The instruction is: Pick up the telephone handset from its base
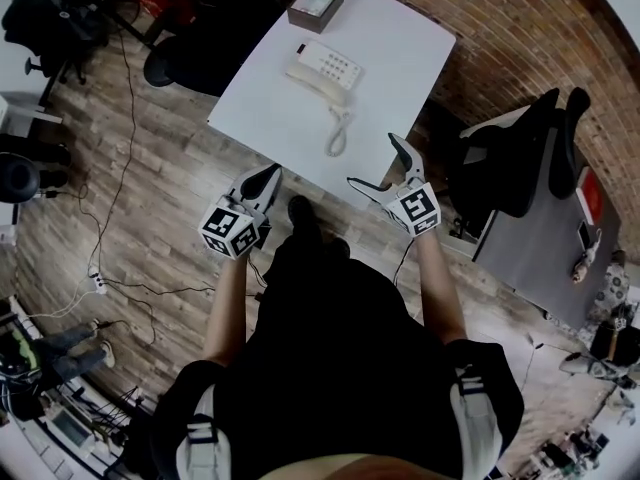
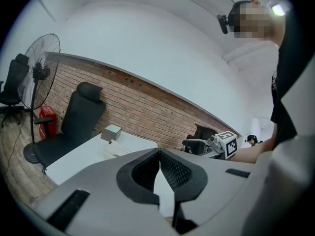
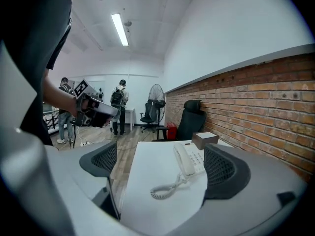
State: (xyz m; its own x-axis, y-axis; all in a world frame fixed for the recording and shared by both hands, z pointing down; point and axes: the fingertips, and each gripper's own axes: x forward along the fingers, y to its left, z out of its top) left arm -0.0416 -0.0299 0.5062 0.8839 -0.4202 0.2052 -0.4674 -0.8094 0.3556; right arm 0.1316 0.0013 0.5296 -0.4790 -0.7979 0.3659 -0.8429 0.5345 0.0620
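A cream telephone (image 1: 327, 69) sits on the white table (image 1: 390, 58), its handset (image 1: 317, 84) resting on the base and the coiled cord (image 1: 338, 133) trailing toward me. In the right gripper view the handset (image 3: 183, 160) and cord (image 3: 166, 188) lie between the jaws, some way ahead. My right gripper (image 1: 376, 162) stands open over the table's near edge, nothing in it. My left gripper (image 1: 267, 178) is shut and empty, near the table's front left edge; its view shows the phone (image 2: 117, 149) far off.
A grey box (image 1: 317, 2) stands at the table's far end behind the phone. A black office chair (image 1: 195, 58) is at the table's left, another chair (image 1: 515, 163) and a grey desk (image 1: 545, 233) at the right. Cables cross the wood floor (image 1: 130, 198). A brick wall (image 3: 256, 107) runs behind.
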